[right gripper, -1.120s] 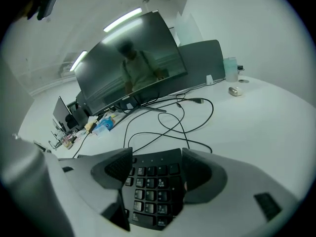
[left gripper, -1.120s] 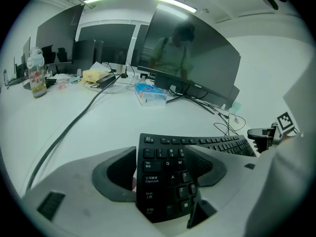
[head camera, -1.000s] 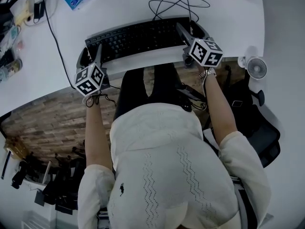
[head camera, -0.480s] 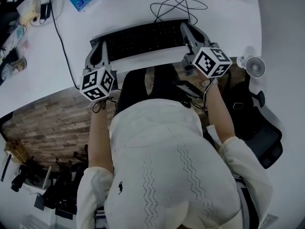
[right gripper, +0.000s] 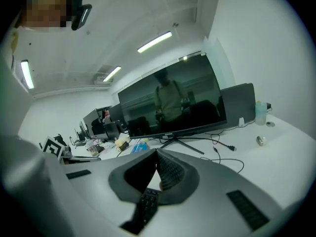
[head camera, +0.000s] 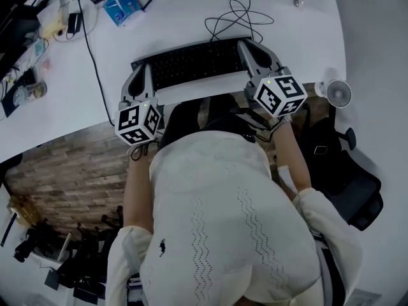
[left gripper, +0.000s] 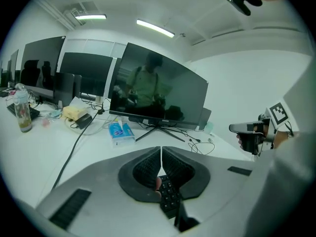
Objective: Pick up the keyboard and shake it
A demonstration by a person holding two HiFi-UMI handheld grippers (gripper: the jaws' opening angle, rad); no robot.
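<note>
Black keyboard point(head camera: 194, 62) gripped by both ends over the white desk point(head camera: 299, 37) edge.
Jaws of left gripper point(head camera: 141, 76) just closed on it, right gripper point(head camera: 250, 51) clamped likewise; coiled cable point(head camera: 239, 18) behind, monitor point(left gripper: 158, 93) beyond, plank floor point(head camera: 70, 164) below.

- Your keyboard point(head camera: 191, 62) is black, the desk point(head camera: 64, 107) white.
- Black-and-white square markers cover your left cube point(head camera: 137, 122) and right cube point(head camera: 280, 95).
- Your cream top point(head camera: 217, 234) shows zigzag stitching.
- The floor point(head camera: 64, 171) is brown wood plank.

No legible txt; logo on monitor point(left gripper: 158, 90) too small, keyboard point(head camera: 191, 62) keys too blurred
</note>
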